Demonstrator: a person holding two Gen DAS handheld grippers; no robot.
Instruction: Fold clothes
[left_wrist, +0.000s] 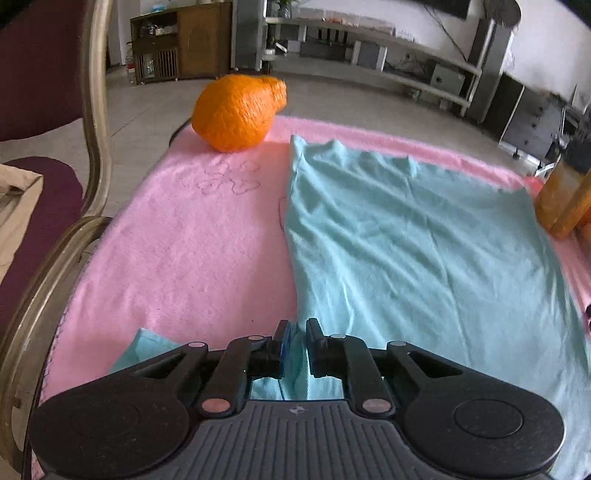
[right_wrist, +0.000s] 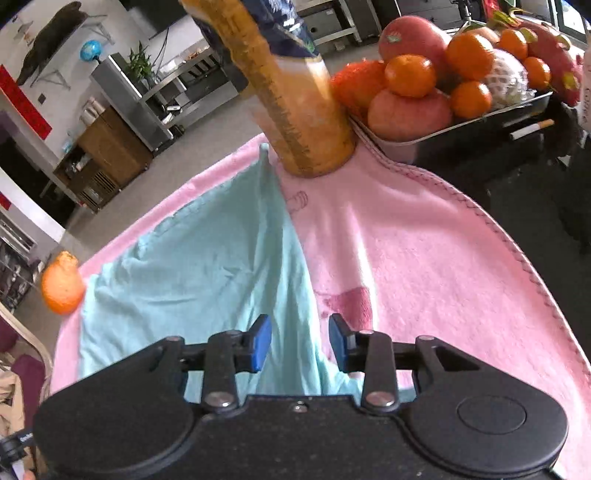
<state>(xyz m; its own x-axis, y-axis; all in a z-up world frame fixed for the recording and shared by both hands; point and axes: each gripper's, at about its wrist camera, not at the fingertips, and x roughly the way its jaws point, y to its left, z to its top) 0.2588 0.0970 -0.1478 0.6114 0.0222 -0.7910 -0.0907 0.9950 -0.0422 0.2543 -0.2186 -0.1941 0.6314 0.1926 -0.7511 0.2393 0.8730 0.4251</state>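
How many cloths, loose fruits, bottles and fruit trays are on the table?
Cloths: 2, the teal garment and the pink towel under it
Loose fruit: 1, an orange
Bottles: 1, a juice bottle
Fruit trays: 1, a tray piled with fruit
Total: 5

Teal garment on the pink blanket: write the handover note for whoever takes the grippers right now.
Left gripper: shut on the teal garment at its near edge.
Right gripper: jaws apart, cloth between them, not pinched.
Garment lies on the pink blanket, partly folded, wrinkled. An orange fruit and a juice bottle stand at its far corners.
Left to do: regrip on the right, finish the fold, smooth it.
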